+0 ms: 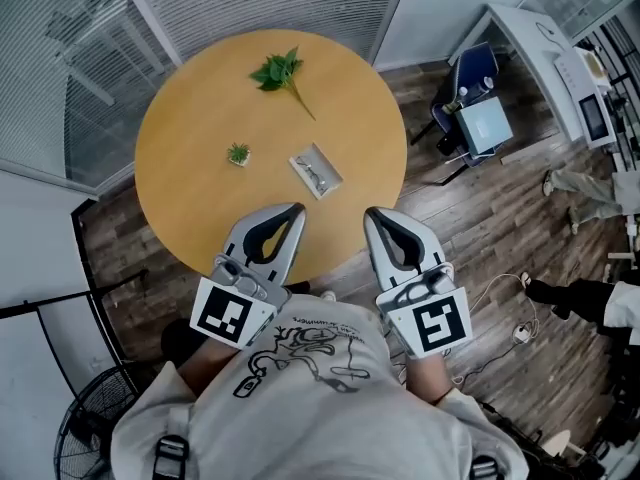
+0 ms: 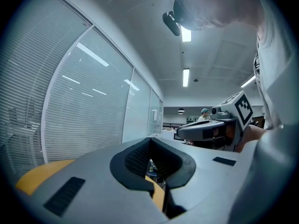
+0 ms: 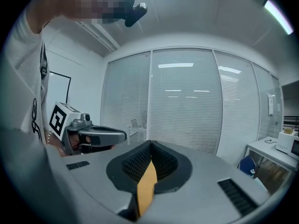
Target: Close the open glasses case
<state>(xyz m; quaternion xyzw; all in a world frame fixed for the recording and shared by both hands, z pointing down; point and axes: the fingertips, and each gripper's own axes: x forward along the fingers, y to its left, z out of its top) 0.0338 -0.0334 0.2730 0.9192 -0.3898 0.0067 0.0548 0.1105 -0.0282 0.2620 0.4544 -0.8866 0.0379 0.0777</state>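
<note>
The open glasses case lies near the middle of the round table, with a small plant to its left. The left gripper and right gripper hover at the near edge, fingers together and empty. Pressing the lid with one gripper while the base is unsteadied would likely skid the light case or leave it ajar.

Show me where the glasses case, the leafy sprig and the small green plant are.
glasses case (image 1: 316,171), head view, middle of the open case.
leafy sprig (image 1: 276,71), head view, its leaves.
small green plant (image 1: 238,153), head view, its top.
</note>
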